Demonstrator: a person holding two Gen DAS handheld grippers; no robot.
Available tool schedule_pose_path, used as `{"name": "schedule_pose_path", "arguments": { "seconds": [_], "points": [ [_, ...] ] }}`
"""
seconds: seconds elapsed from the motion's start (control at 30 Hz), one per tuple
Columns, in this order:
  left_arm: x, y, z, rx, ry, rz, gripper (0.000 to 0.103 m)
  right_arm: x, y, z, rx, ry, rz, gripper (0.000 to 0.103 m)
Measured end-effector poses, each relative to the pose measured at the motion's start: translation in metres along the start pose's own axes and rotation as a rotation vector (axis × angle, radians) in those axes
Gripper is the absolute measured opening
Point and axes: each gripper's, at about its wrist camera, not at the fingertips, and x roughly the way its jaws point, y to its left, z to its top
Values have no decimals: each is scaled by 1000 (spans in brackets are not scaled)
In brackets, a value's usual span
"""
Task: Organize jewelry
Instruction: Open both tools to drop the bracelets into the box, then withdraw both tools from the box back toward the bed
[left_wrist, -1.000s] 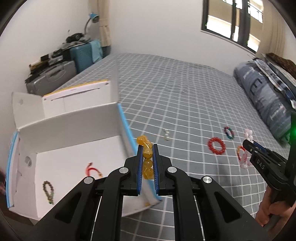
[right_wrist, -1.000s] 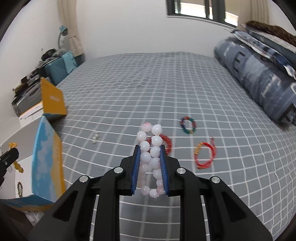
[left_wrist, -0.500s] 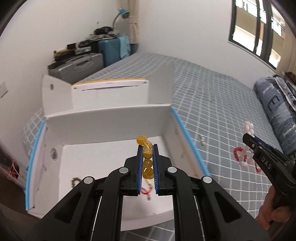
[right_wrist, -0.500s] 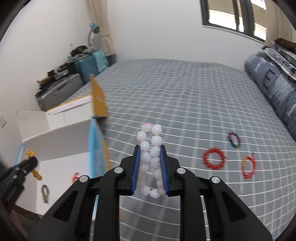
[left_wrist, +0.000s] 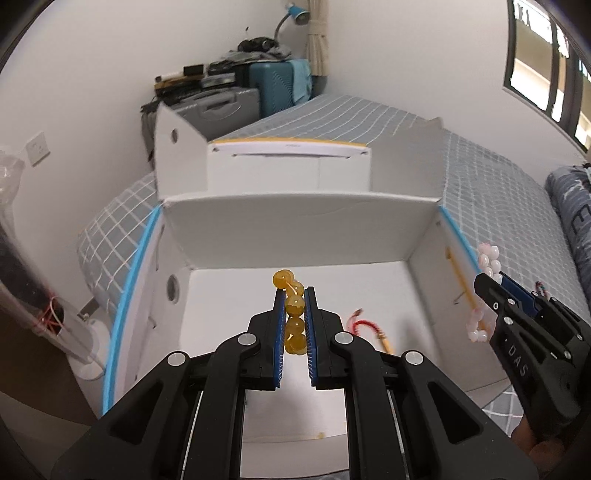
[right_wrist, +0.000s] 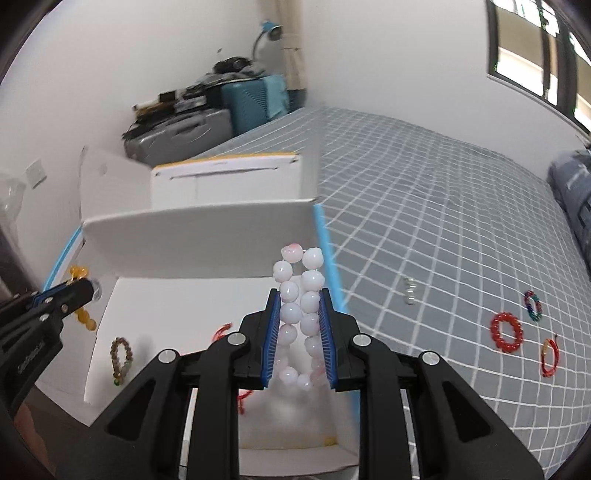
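Observation:
My left gripper is shut on a yellow bead bracelet and holds it above the inside of the open white box. My right gripper is shut on a pale pink bead bracelet over the box's right wall. In the left wrist view the right gripper hangs at the box's right edge. A red cord bracelet and a brown bead bracelet lie on the box floor.
The box sits at the bed's corner on a grey checked cover. On the cover lie a red bead bracelet, a multicoloured one, a red and yellow cord one and small silver pieces. Suitcases stand behind.
Both grippers have swung left from the bed toward the box. The yellow bracelet is now over the box floor and the pink one has reached the box's right wall. Both grips are unchanged.

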Motion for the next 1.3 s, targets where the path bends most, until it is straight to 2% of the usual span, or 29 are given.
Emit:
{"name": "schedule_pose_path", "arguments": {
  "seconds": [0.27,0.53,0.67,0.87,0.97,1.0,1.03,1.13,1.2,1.23,1.3],
  "points": [
    [19,18,-12,-10,69,45,9,25,21,-8,-9,87,53,20],
    [50,25,-22,-8,197,52,10,48,30,-11,-28,197,54,20],
    [53,23,-22,-5,210,56,10,53,29,-12,-23,246,65,20],
    [52,19,-22,2,204,50,12,52,30,-11,-37,243,57,22],
    [52,21,-21,-2,210,50,25,52,30,-11,-39,241,56,22],
    [51,22,-21,-9,208,48,34,51,30,-11,-40,238,59,25],
    [50,24,-21,-16,206,49,36,50,30,-11,-39,236,60,29],
    [47,27,-19,-27,191,59,52,44,31,-9,-42,217,63,41],
    [43,28,-18,-28,170,80,66,39,31,-8,-41,198,55,56],
    [42,28,-18,-30,164,87,68,37,31,-7,-44,192,50,58],
    [41,28,-18,-33,159,94,74,34,32,-6,-54,180,41,68]
  ]
}}
